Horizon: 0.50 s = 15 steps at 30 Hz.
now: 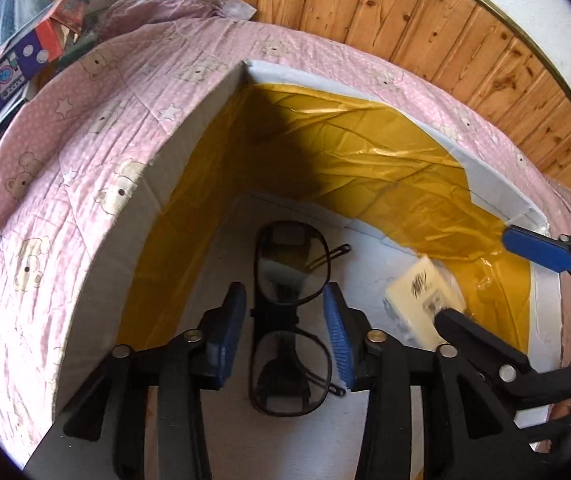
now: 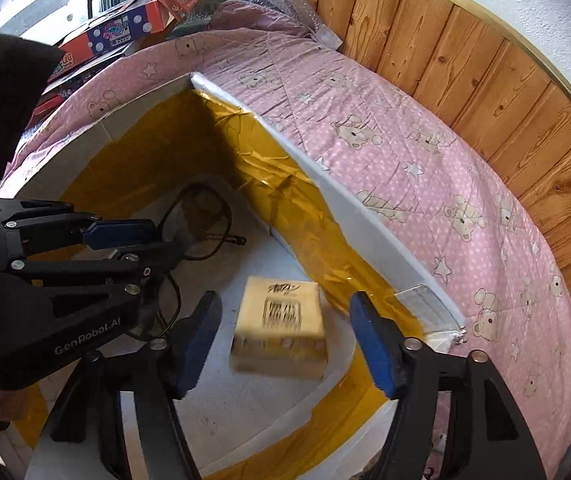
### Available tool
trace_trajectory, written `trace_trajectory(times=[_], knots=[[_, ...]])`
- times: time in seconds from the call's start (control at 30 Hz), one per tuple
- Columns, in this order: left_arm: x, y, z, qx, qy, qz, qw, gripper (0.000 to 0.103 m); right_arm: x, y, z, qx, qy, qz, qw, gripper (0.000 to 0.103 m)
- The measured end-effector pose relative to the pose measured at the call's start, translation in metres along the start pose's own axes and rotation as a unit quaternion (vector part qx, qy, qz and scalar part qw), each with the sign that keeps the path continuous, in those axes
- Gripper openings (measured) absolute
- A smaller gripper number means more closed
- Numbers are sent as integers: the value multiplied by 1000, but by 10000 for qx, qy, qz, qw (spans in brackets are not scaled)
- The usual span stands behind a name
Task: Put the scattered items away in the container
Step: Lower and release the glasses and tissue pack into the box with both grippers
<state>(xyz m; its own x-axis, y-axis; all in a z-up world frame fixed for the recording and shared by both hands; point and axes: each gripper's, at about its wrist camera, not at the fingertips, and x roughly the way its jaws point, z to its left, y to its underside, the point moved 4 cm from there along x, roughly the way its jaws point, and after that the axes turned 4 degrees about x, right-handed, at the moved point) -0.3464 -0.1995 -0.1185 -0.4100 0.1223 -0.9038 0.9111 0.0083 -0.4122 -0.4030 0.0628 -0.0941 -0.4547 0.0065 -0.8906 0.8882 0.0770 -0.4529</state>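
Note:
A white box (image 1: 125,248) lined with gold foil stands on a pink quilt. Black-framed glasses (image 1: 285,268) lie on its white floor, lengthwise between the blue pads of my left gripper (image 1: 283,292), which is open and does not touch them. A cream tissue pack (image 2: 281,324), blurred, sits low in the box (image 2: 365,208) between the wide-apart fingers of my right gripper (image 2: 285,300), free of both pads. In the left wrist view the right gripper (image 1: 485,280) straddles the pack (image 1: 421,296) at the right. The right wrist view has the left gripper (image 2: 145,242) over the glasses (image 2: 201,220).
The pink bear-print quilt (image 1: 65,168) surrounds the box on all visible sides. Wooden wall panelling (image 2: 485,92) runs behind it. Colourful cardboard boxes (image 2: 125,28) and bubble wrap are piled at the far left. The two grippers work close together inside the box.

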Motion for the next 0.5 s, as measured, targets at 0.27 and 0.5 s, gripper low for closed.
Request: trace_trajectory(times=[0.27, 0.5], knots=[[-39, 10, -12, 256, -41, -224, 9994, 46, -58, 17, -17, 721, -497, -458, 9951, 80], [-81, 38, -27, 432, -191, -369, 9982, 46, -83, 52, -5, 1050, -992, -549, 9880, 80]])
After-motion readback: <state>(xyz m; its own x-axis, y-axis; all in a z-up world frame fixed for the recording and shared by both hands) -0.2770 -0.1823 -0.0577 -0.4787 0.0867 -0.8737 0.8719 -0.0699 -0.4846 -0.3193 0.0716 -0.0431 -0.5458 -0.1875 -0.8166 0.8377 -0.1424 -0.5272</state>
